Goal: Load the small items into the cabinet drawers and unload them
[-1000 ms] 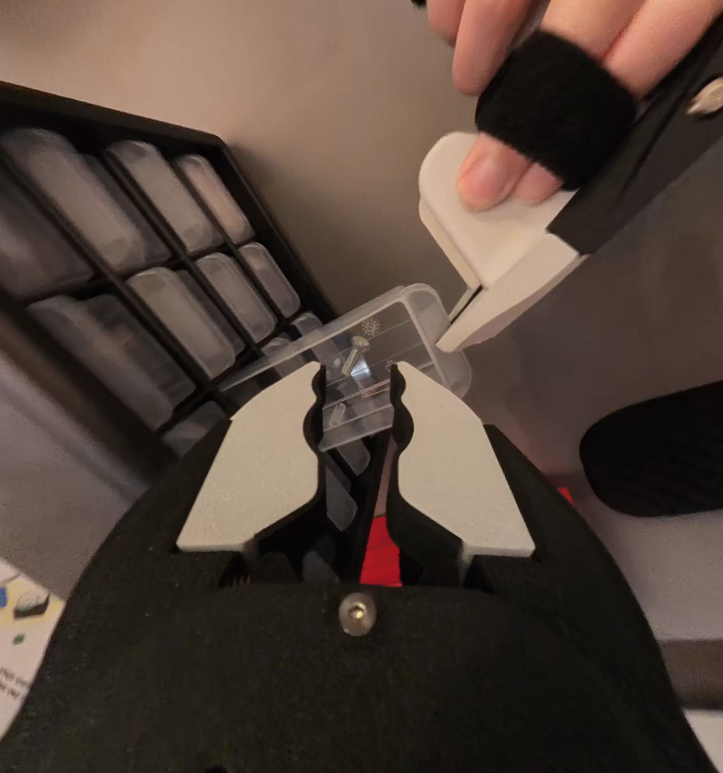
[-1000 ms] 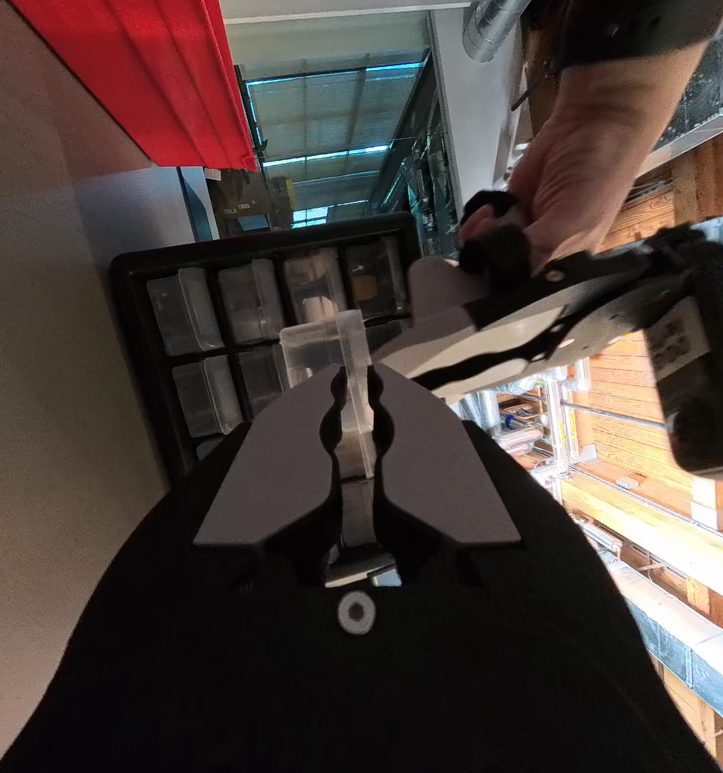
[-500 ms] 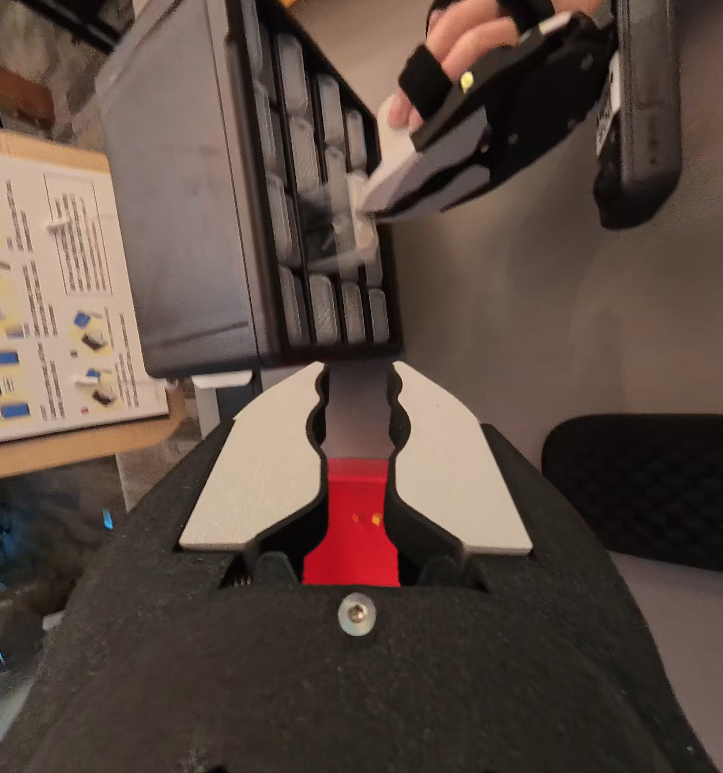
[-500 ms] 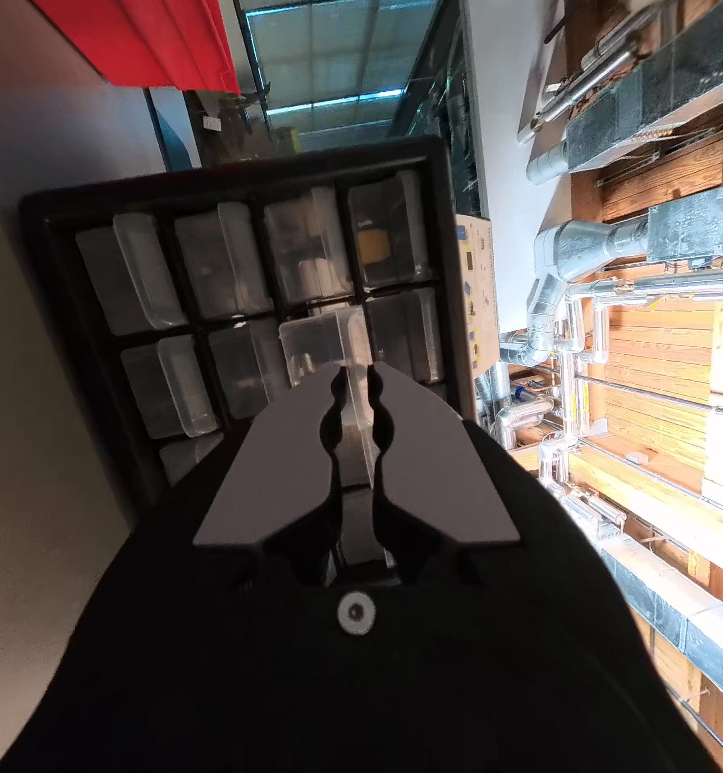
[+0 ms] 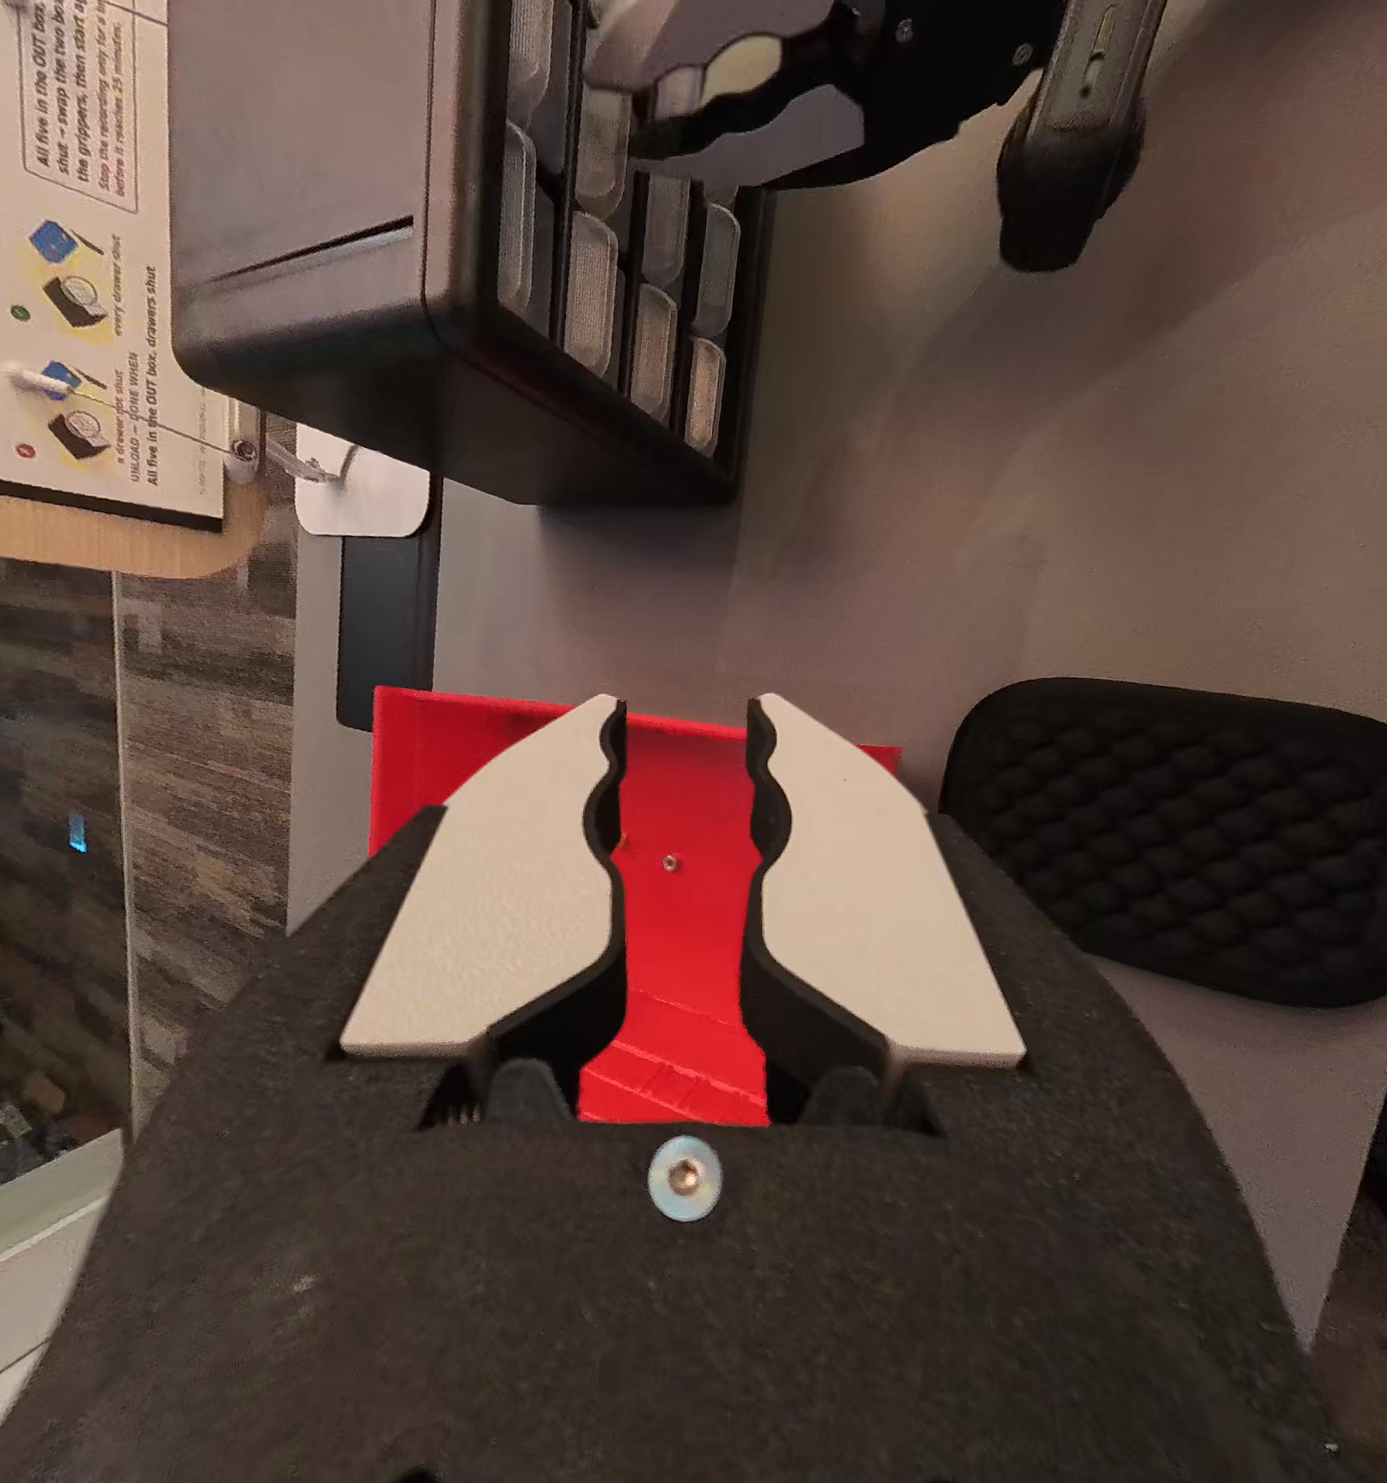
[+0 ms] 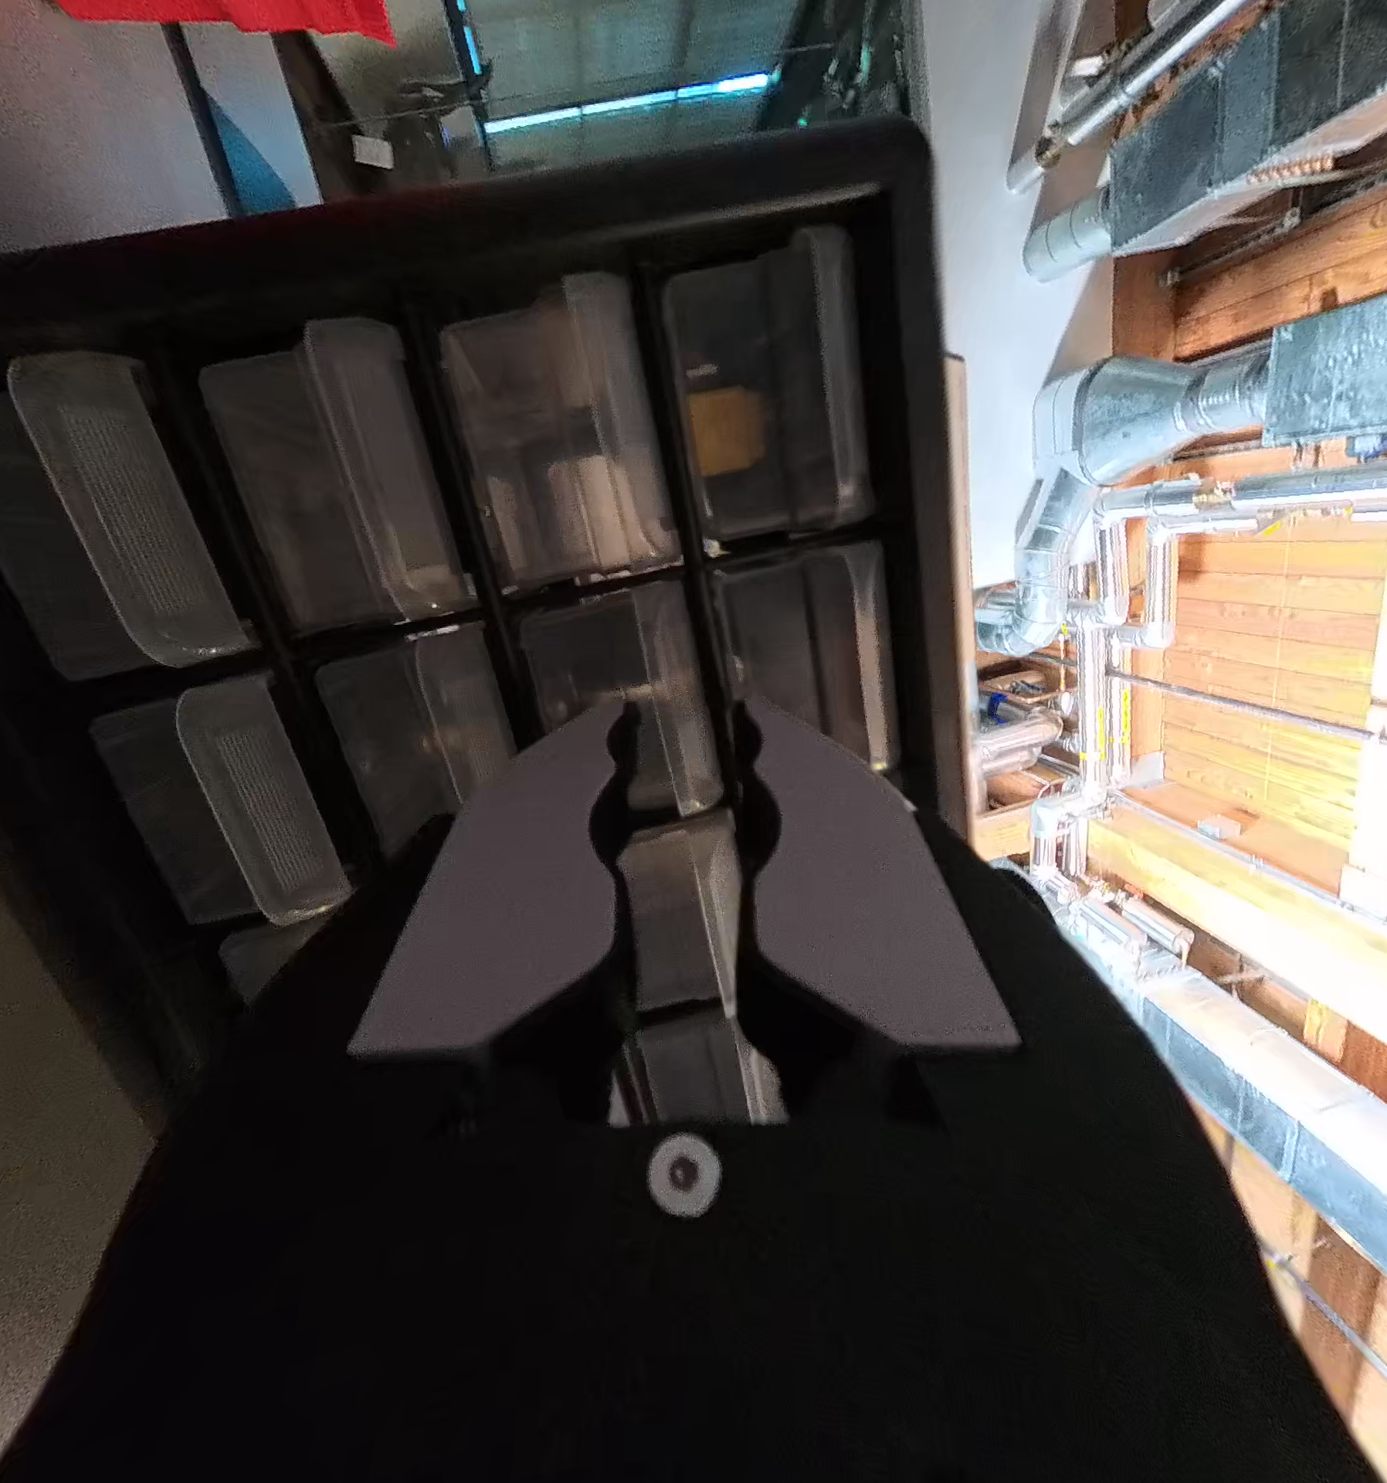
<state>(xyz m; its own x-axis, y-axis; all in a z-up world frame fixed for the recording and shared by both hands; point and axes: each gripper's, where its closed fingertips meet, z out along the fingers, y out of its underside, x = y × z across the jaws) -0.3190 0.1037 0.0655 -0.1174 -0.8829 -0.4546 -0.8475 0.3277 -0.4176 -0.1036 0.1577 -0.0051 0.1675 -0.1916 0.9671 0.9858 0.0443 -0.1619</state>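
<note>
The black cabinet [image 5: 313, 201] holds rows of clear drawers. My left gripper [image 5: 686, 706] is open and empty, well back from the cabinet and above a red tray [image 5: 433, 746]. A small metal nut [image 5: 669, 863] lies in the tray between my fingers. My right gripper [image 6: 686, 710] is open at the cabinet front [image 6: 514, 201]. The handle flap of a clear drawer [image 6: 666, 682] stands between its fingers, and that drawer sits in its slot. The right gripper's body [image 5: 875, 72] also shows at the top of the left wrist view. One top drawer holds a yellow item [image 6: 722, 433].
A black quilted pad [image 5: 1196, 843] lies right of the red tray on the grey table [image 5: 995, 522]. An instruction sheet on a wooden board [image 5: 72, 241] stands left of the cabinet. A phone [image 5: 1067, 120] is mounted on the right gripper. My right fingertips sit around 25 cm from my left ones.
The right gripper pushed the clear drawer into the cabinet and then spread its fingers. The left gripper pulled back from the drawer and now hangs over the red tray.
</note>
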